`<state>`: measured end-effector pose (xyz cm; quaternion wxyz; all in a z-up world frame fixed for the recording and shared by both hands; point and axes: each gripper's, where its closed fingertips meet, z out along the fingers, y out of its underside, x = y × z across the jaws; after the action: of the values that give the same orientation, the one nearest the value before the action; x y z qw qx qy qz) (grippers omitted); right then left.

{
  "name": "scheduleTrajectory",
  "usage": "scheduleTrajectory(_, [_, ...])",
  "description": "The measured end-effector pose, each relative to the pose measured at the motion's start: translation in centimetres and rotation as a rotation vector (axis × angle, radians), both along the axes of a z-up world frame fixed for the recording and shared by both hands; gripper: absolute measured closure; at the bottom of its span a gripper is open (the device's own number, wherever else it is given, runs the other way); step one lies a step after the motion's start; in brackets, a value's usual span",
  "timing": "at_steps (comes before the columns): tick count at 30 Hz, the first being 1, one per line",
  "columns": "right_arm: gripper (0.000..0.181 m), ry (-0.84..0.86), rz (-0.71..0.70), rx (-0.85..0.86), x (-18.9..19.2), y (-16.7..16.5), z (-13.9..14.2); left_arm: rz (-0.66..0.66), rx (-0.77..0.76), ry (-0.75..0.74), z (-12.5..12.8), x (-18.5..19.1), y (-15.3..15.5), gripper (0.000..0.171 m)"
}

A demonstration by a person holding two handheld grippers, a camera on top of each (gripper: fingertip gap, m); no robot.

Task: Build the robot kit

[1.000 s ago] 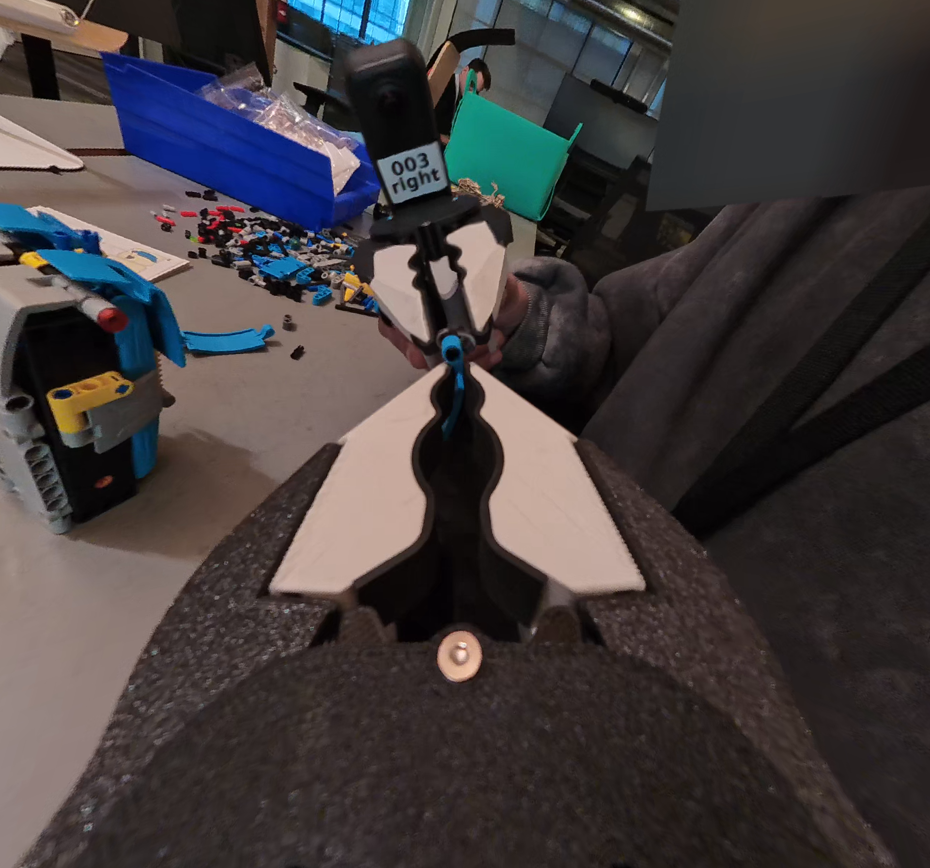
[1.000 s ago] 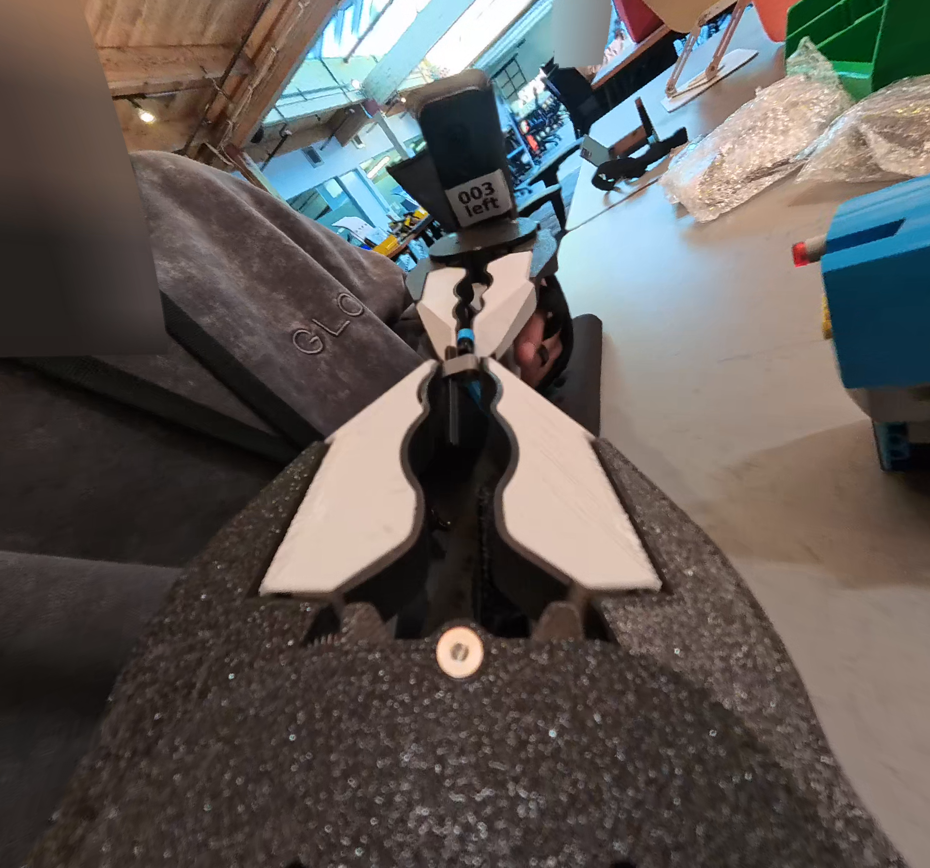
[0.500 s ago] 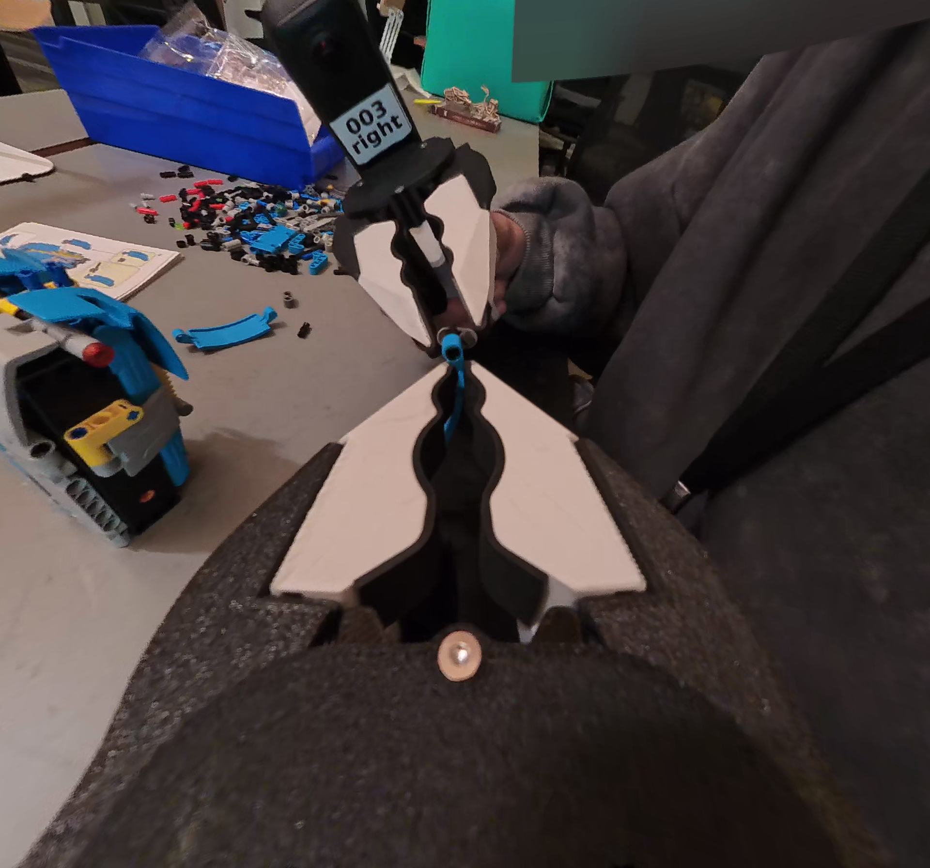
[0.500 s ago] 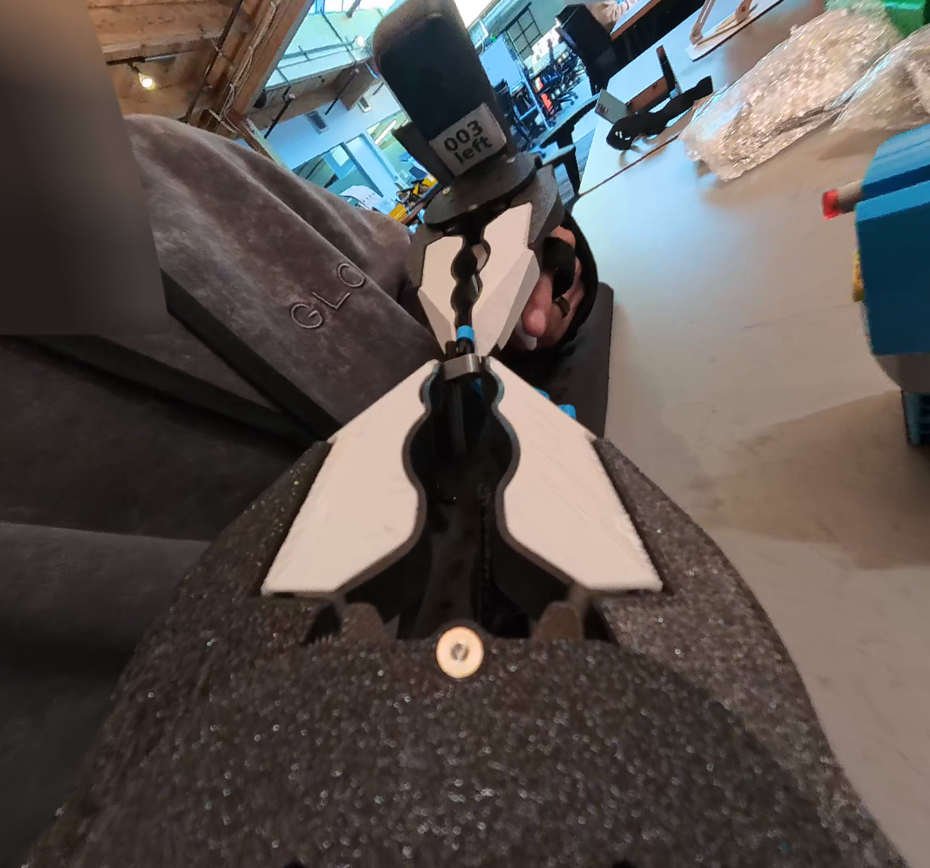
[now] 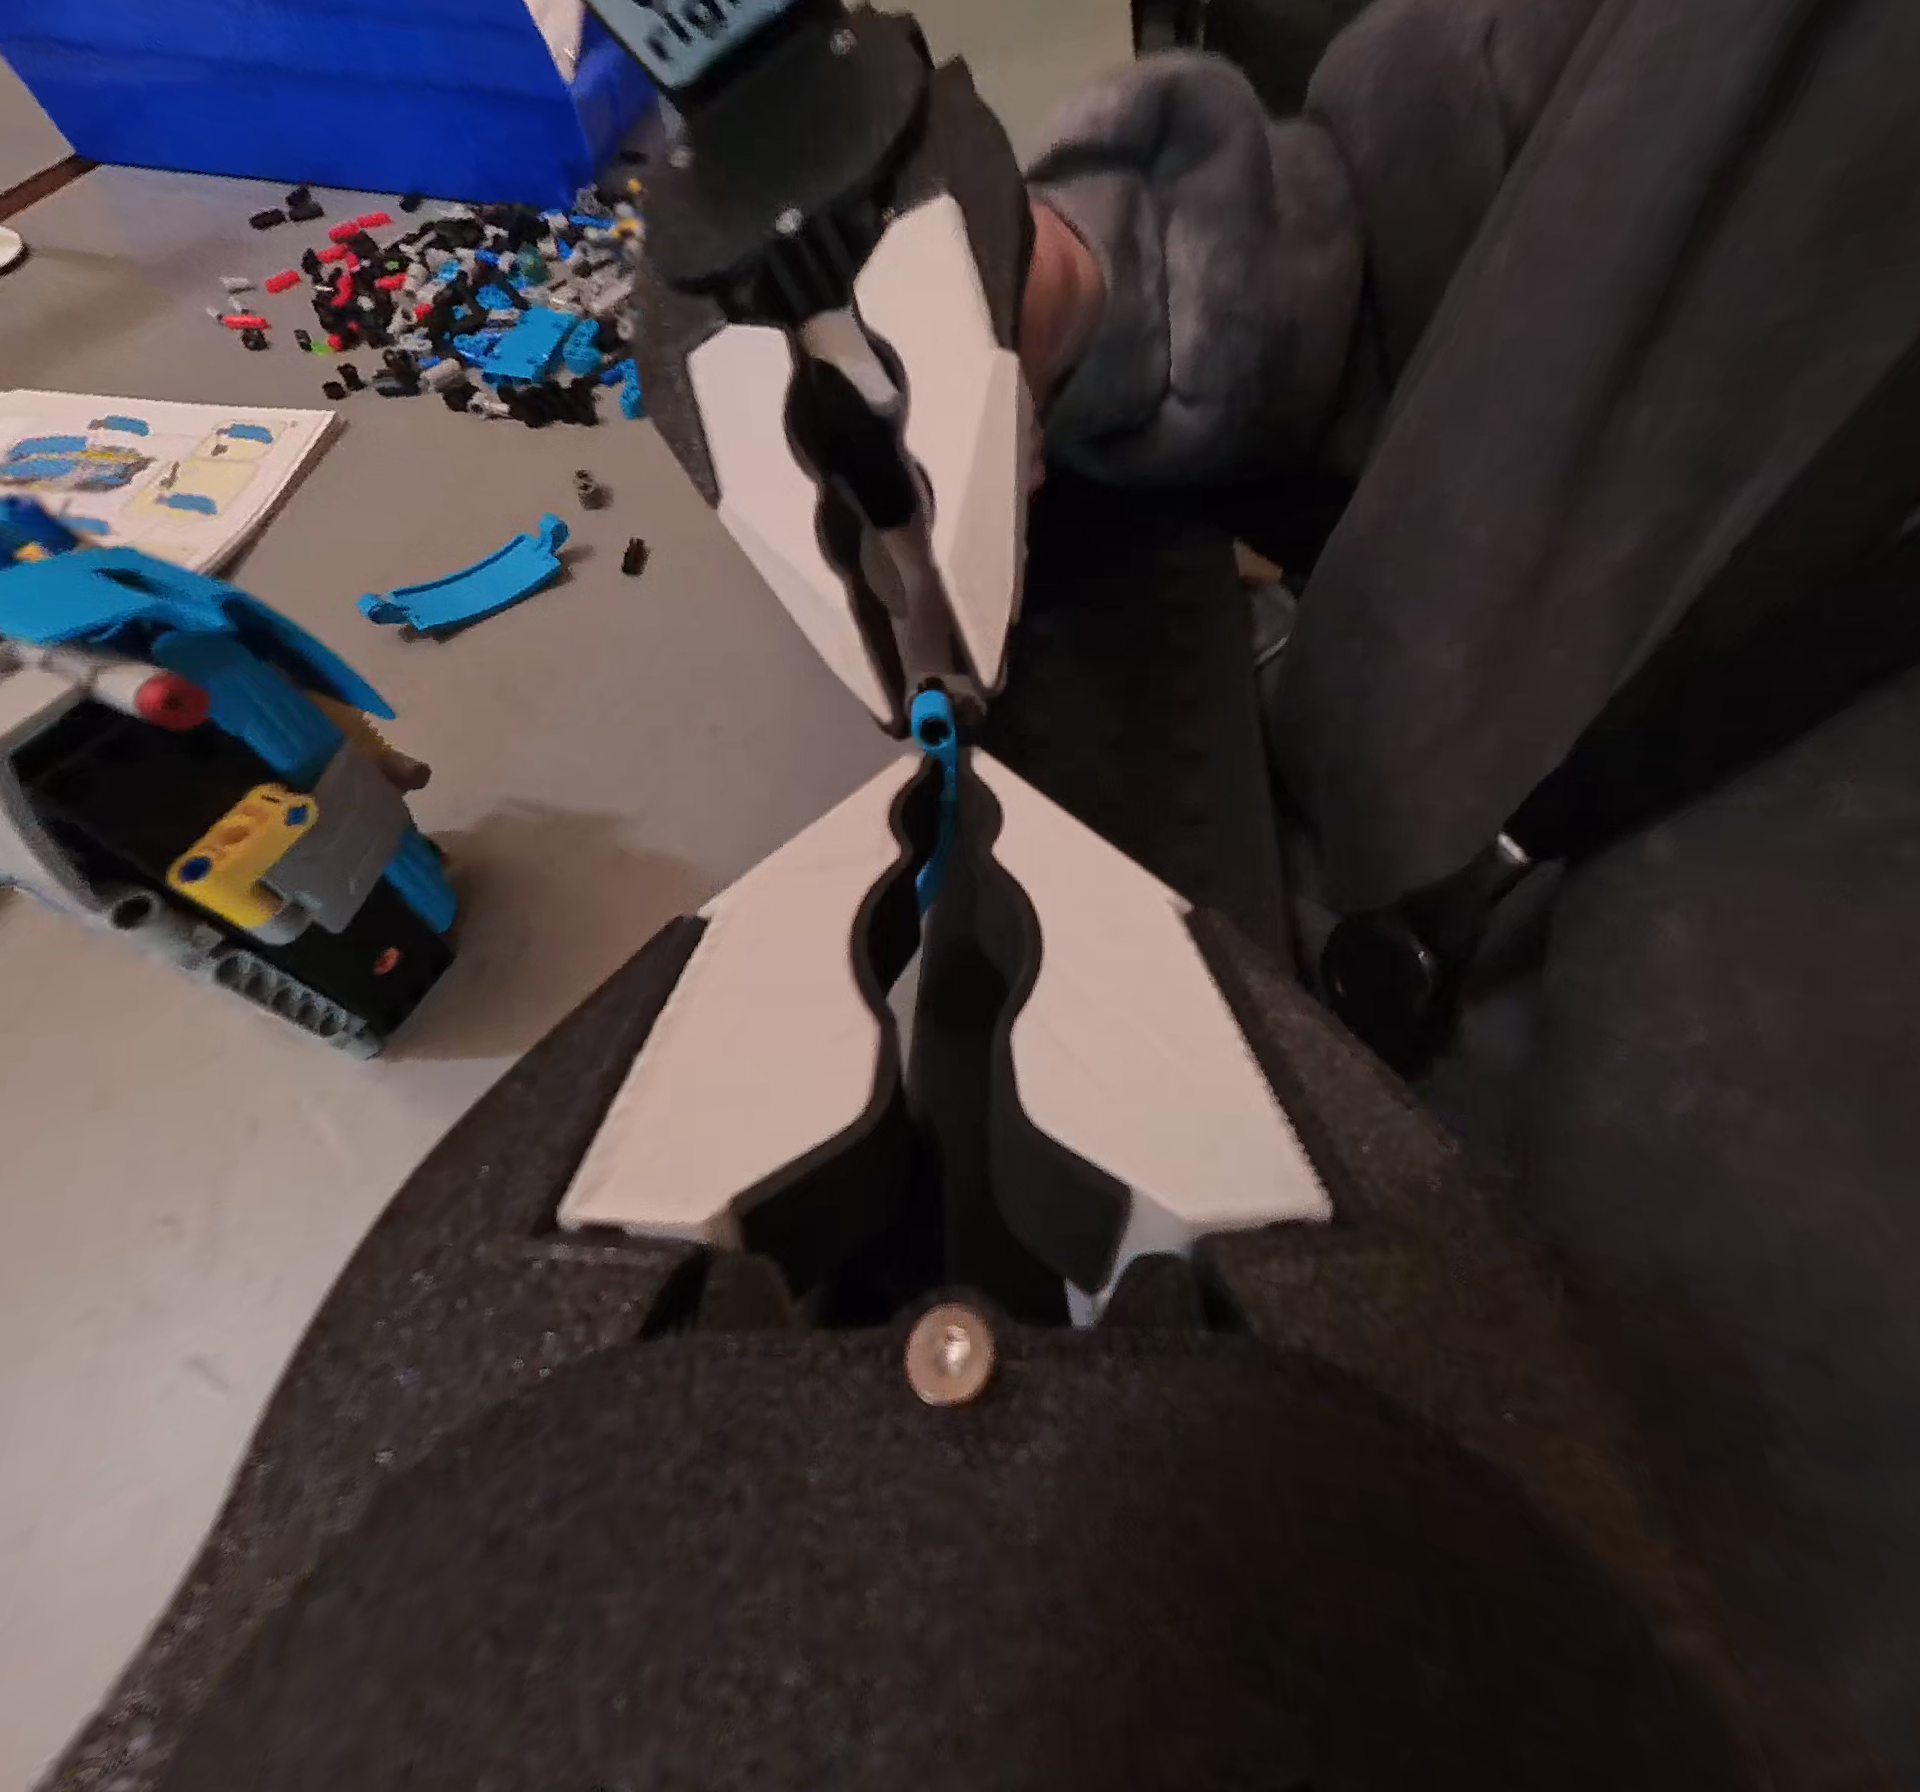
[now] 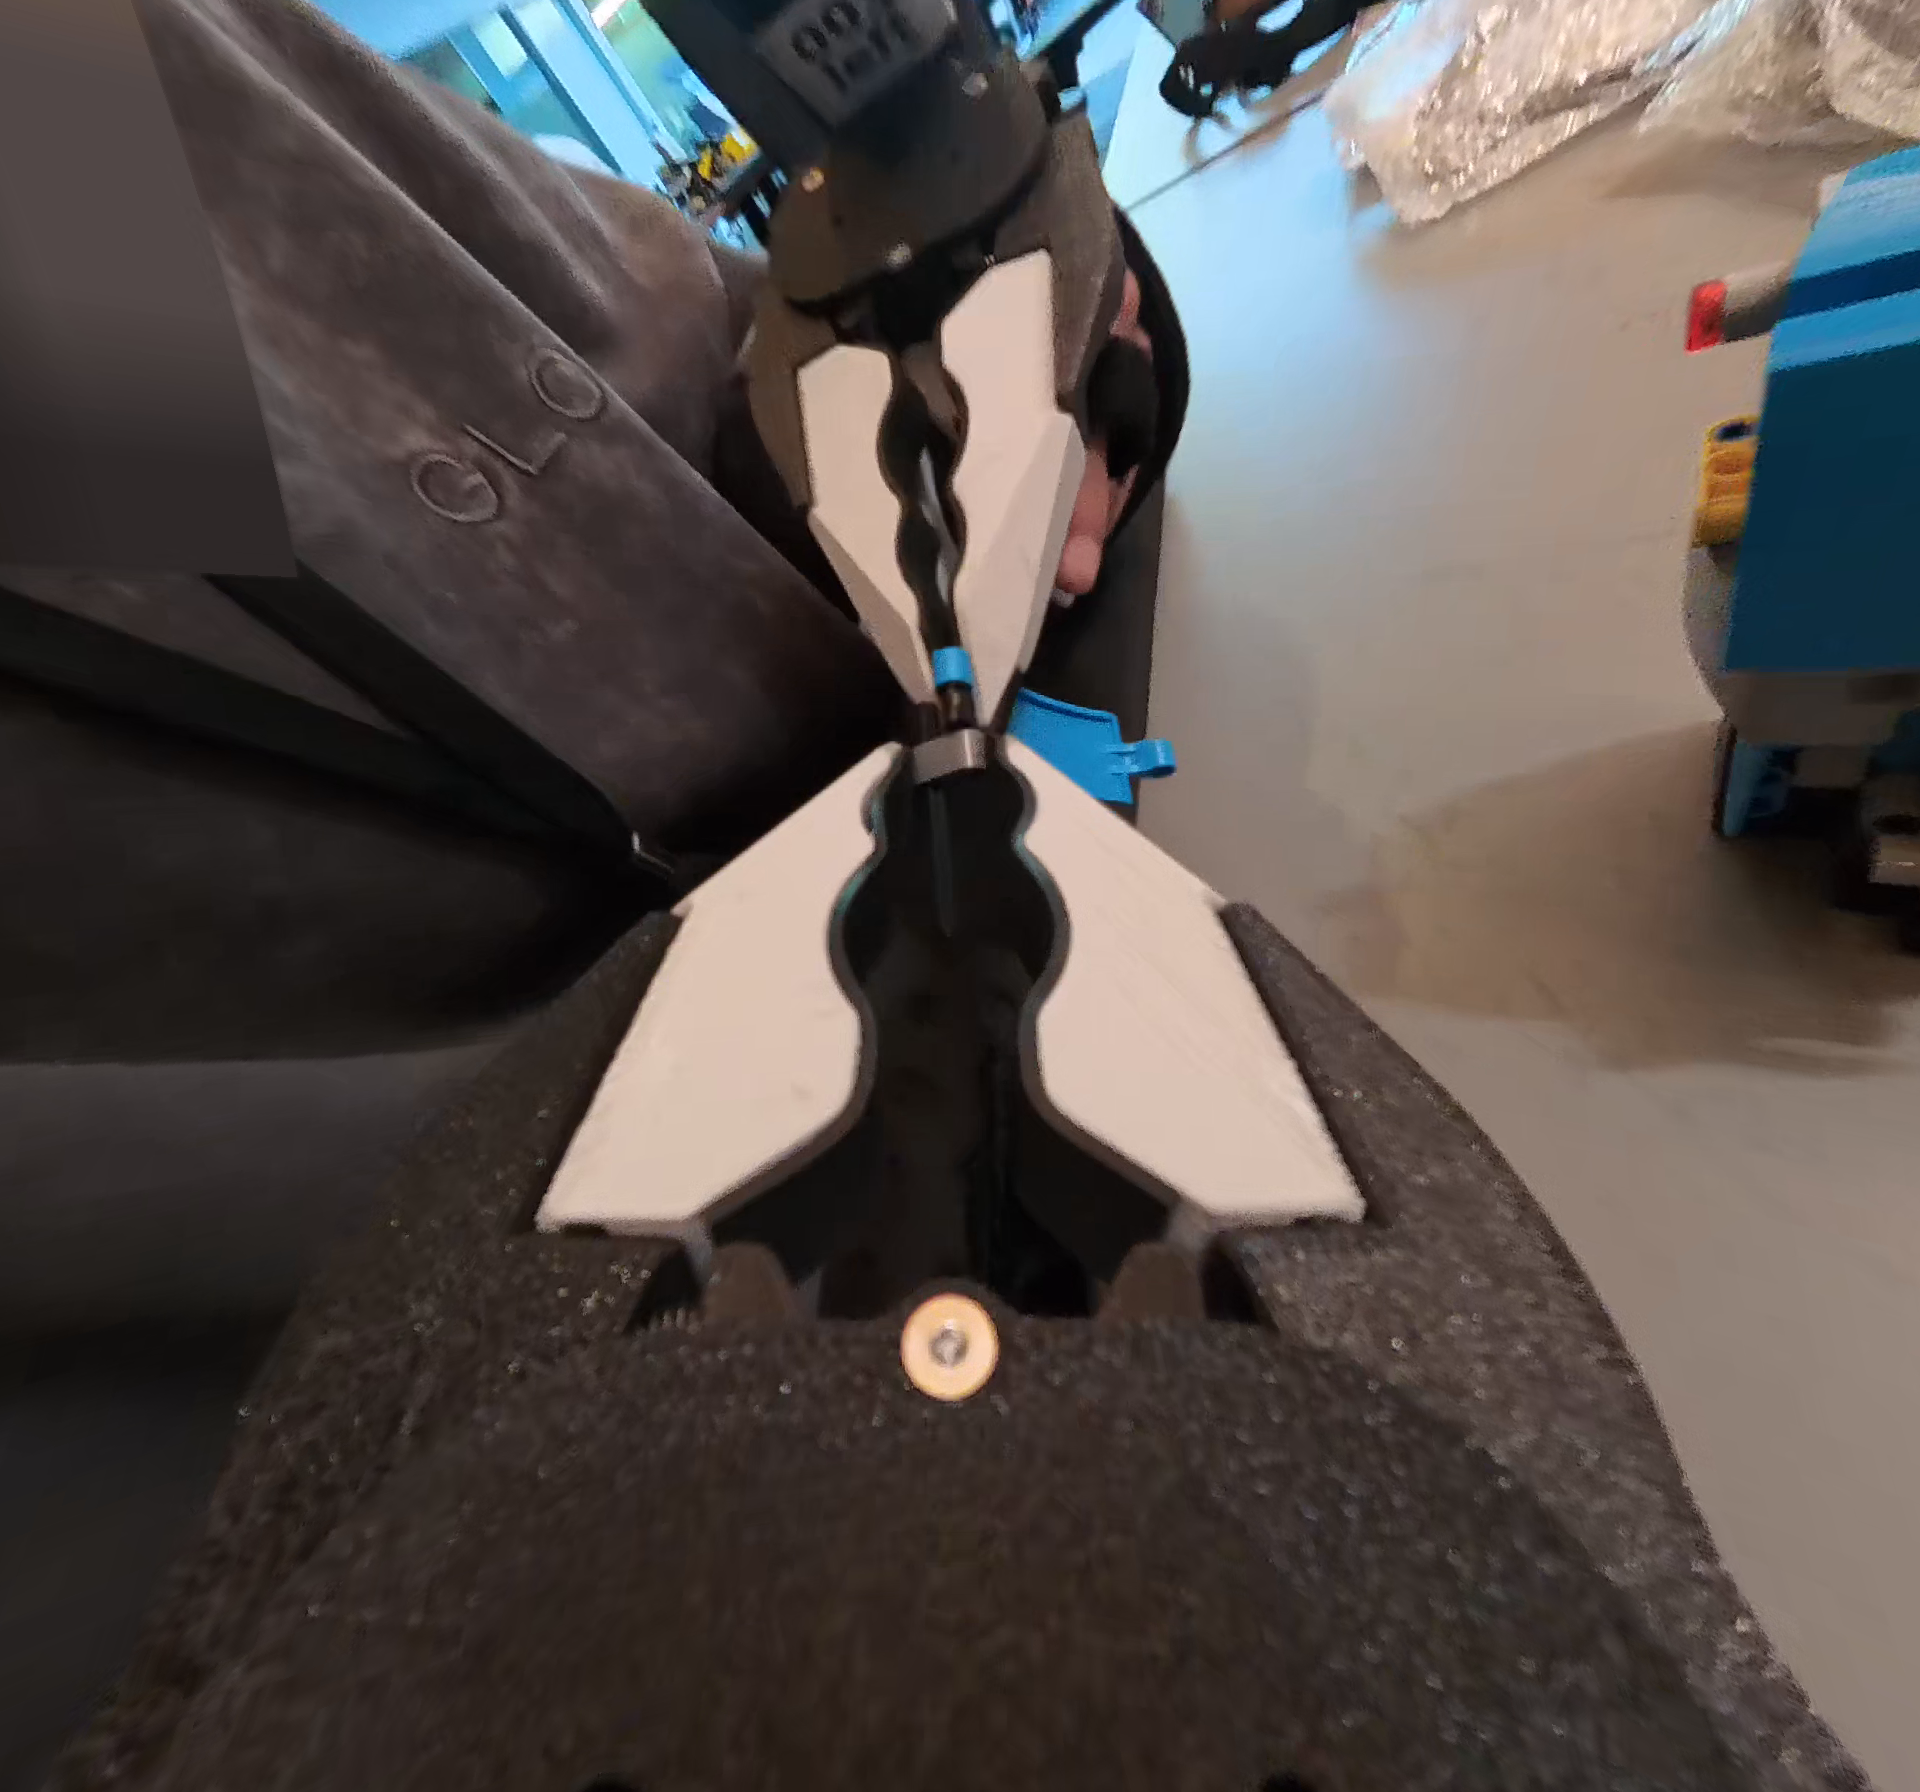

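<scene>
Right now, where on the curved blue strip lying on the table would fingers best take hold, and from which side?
Probably mid-arc on the curved blue strip, coming straight down from above with the fingers across its narrow width. It lies flat on the grey table, so its thin long edges are the only faces to pinch, and its ends carry small tabs.

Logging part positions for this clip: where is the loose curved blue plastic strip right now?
In the left wrist view, the curved blue plastic strip lies flat on the grey table, between the pile of small loose bricks and the blue-and-black brick-built vehicle.
</scene>
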<state>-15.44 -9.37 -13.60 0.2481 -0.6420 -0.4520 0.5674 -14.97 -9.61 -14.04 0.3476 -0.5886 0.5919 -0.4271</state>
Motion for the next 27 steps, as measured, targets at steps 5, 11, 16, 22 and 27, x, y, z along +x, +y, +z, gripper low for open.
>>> scheduleTrajectory(5, [0.168,-0.019,0.013,-0.016,0.0,-0.1,-0.6,-0.05,0.103,0.073,-0.9,-0.1,0.0,0.17])
scheduleTrajectory(11, [0.168,-0.02,0.019,-0.055,0.2,-0.1,-0.9,-0.062,0.206,0.104,-1.5,0.1,0.2,0.171])
scheduleTrajectory(16, [0.168,-0.025,0.02,-0.095,0.2,0.1,-1.2,-0.056,0.326,0.131,-1.9,0.2,0.5,0.17])
scheduleTrajectory(22, [0.168,-0.175,-0.018,0.013,0.6,1.0,-3.5,-0.037,0.414,0.199,-3.8,0.1,1.8,0.17])
scheduleTrajectory(27, [0.168,-0.565,-0.052,0.324,4.8,3.9,-9.2,0.0,0.509,0.187,-4.4,0.1,4.5,0.17])
